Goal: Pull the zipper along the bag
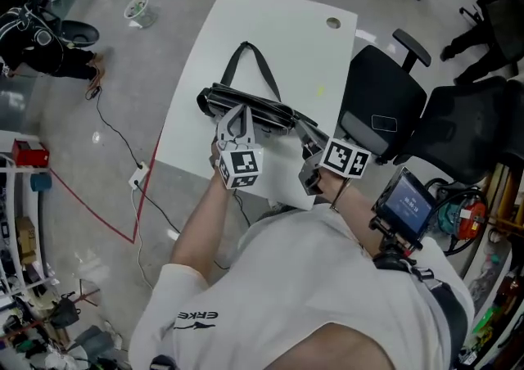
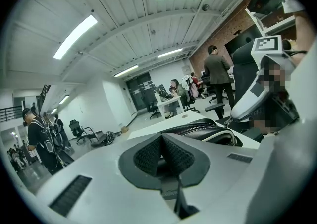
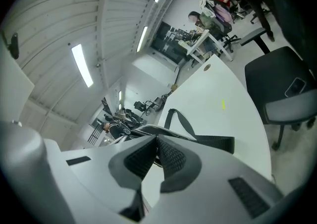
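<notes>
A black bag [image 1: 246,106] lies flat on the white table [image 1: 270,33], its strap looping toward the far side. My left gripper [image 1: 238,111] is shut at the bag's near edge, near its middle. In the left gripper view its pads [image 2: 171,156] meet with nothing seen between them, and the bag [image 2: 208,130] sits just beyond to the right. My right gripper [image 1: 302,126] is shut at the bag's right end. The left gripper view shows the right gripper's tip [image 2: 229,119] pinching a small metal zipper pull [image 2: 227,122]. In the right gripper view the bag [image 3: 148,130] and its strap [image 3: 184,123] lie behind the jaws.
Two black office chairs [image 1: 381,102] stand close against the table's right side. A round cable hole [image 1: 332,23] marks the table's far corner. A cable and socket [image 1: 137,173] lie on the floor to the left. People [image 2: 216,69] stand and sit at desks further off.
</notes>
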Demonstrator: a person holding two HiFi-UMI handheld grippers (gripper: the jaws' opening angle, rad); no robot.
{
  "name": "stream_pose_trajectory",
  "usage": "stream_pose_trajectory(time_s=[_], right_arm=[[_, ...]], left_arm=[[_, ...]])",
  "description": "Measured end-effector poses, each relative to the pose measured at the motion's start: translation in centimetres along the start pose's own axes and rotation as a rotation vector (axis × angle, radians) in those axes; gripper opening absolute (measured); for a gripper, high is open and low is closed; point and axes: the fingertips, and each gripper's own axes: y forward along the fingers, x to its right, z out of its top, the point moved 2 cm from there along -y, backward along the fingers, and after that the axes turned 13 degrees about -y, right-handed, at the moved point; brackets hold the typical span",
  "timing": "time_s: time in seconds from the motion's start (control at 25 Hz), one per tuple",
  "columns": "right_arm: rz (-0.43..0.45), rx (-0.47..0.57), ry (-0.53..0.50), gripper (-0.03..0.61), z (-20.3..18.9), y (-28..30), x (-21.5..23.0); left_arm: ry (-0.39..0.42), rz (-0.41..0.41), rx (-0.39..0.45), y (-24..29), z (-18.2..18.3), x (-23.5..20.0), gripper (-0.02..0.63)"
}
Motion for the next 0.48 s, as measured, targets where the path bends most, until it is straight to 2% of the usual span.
stream_pose_trajectory(time_s=[0.28, 0.48], right_arm=[[0.0, 0.028, 0.054, 0.012, 0.3, 0.3, 0.2], [-0.029, 0.067, 0.054, 0.012, 0.0, 0.7, -0.8]], left_arm=[[0.007, -0.024, -0.014, 0.7, 0.0, -0.2, 0.002], [0.017, -0.092, -0.002, 0.3, -0.4, -0.7, 0.002]])
